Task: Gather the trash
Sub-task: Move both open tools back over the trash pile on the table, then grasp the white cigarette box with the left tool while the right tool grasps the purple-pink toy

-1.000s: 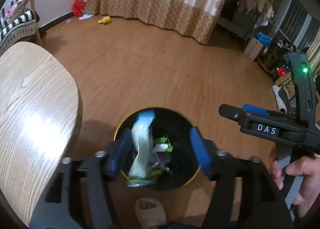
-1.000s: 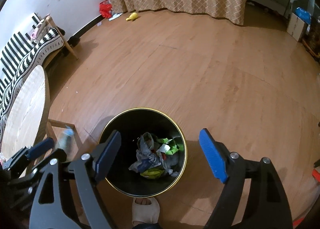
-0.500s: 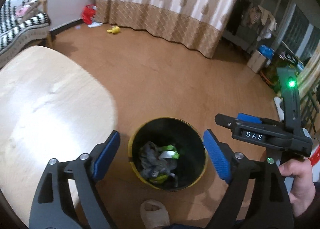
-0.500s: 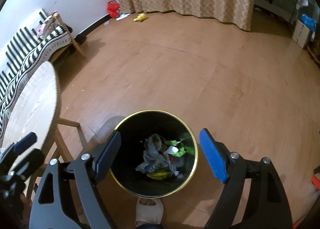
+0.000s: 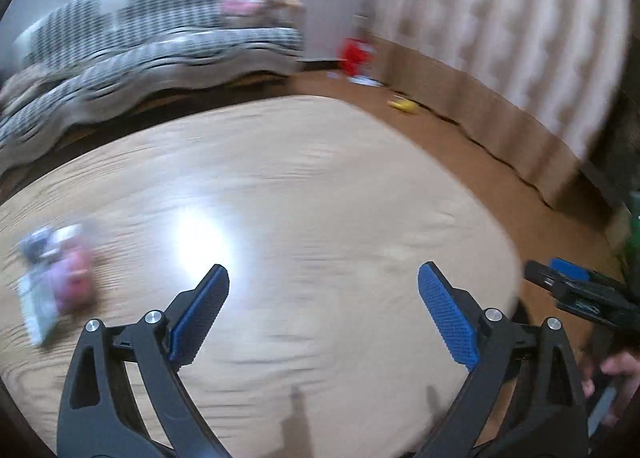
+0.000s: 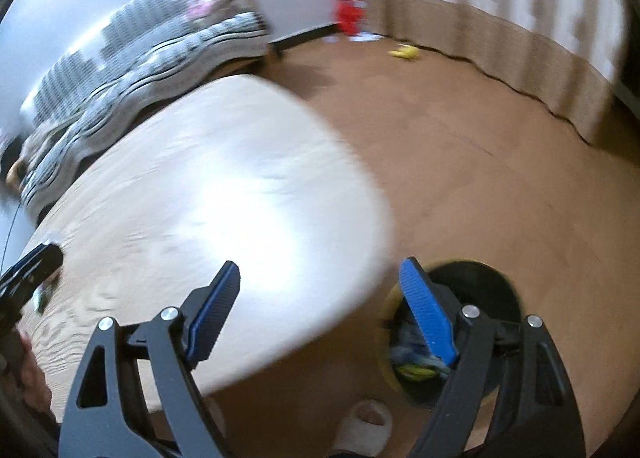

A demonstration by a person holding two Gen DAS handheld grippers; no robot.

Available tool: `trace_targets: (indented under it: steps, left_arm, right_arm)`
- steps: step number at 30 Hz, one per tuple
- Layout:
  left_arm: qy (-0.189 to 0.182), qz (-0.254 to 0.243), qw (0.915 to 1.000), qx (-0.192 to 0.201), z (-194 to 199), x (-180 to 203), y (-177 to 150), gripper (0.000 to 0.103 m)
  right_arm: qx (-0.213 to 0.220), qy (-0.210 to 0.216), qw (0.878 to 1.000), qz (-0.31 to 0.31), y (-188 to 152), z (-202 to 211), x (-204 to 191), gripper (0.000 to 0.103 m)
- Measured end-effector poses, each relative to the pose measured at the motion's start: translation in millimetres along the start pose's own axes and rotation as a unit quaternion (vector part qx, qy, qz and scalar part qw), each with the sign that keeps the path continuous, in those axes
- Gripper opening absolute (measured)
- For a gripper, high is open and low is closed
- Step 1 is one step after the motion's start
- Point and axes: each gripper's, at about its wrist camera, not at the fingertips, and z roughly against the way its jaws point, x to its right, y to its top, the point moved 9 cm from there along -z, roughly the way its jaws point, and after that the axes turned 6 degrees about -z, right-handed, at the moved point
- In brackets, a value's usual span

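Fingers empty over black bin of crumpled trash.

Both fisheye views are motion-blurred, with bright overhead glare on the table and dark, curved edges.

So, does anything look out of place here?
Yes: blurred litter lies loose on the wooden table, apart from the bin; a yellow item and red bag sit on the floor by the curtain.

litter lies on the surface at its left; the bin stands on the floor right of it.
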Motion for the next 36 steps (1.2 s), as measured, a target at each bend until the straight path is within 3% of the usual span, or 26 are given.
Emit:
trace_targets:
  steps: [5,9,15,19,26,36]
  left_arm:
    - [0.081,0.075,0.9938,0.016,33,-128,-14,0.093]
    - [0.122,0.138,0.9828,0.012,54,-214,-38,0.093]
    - [0.157,0.197,0.9677,-0.017,53,-288,-70,0.093]
    - [0.158,0.2,0.966,-0.044,29,-299,-73,0.093]
    - [0.152,0.208,0.9625,-0.085,0,-302,-86,0.093]
    - [0.172,0.202,0.9612,-0.075,-9,-299,-83,0.093]
  right_arm:
    - [-0.019,0.056,0.996,0.073,-8,-16,-130,0.079]
    - [-0.031,0.086,0.989,0.119,-22,-24,-215,0.079]
    - [-0.047,0.104,0.975,0.188,-52,-40,-313,0.079]
    - [-0.057,0.106,0.972,0.202,-57,-53,-341,0.079]
    - [-0.065,0.109,0.971,0.204,-61,-63,-351,0.079]
    - [-0.071,0.111,0.968,0.212,-66,-72,-363,0.079]
